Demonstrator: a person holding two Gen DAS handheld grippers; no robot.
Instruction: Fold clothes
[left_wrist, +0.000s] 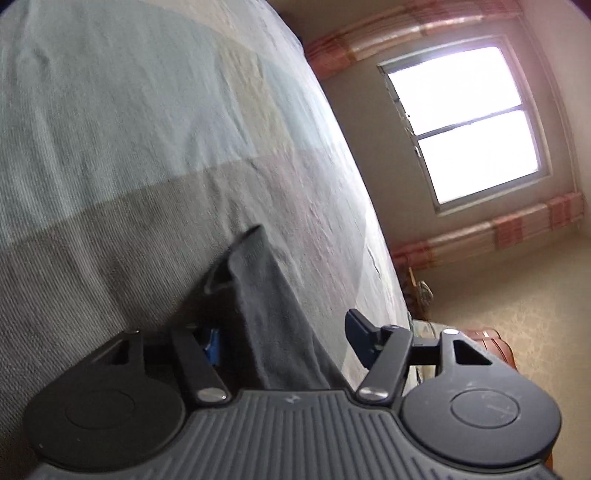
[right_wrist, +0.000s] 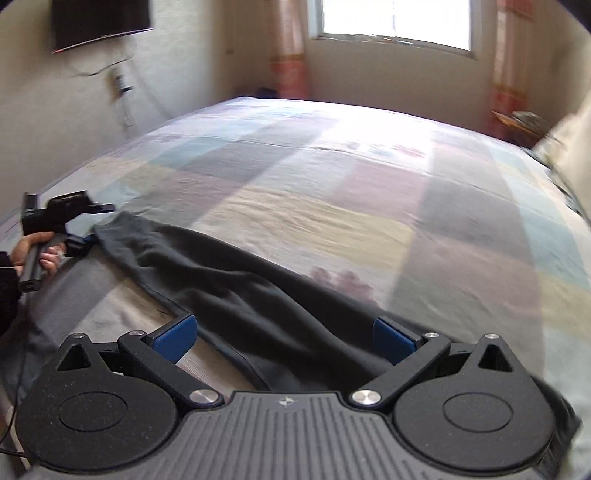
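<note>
Across a bed (right_wrist: 332, 192) with a pastel checked cover, dark soft trousers (right_wrist: 236, 291) lie stretched. Left claw (left_wrist: 284, 332), hand-held and tilted, straddles one end, part-open; right claw (right_wrist: 288, 338) stands wide above them.

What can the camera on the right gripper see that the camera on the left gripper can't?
Only the right wrist view shows the dark screen on the wall, the person's hand holding the left gripper, and the dark grey garment stretched along the bed.

Only the left wrist view shows the reddish-brown furniture beyond the bed, and a close look at the garment's end standing between its jaws.

Both show the garment, the patchwork bedspread, the window and striped curtains.
</note>
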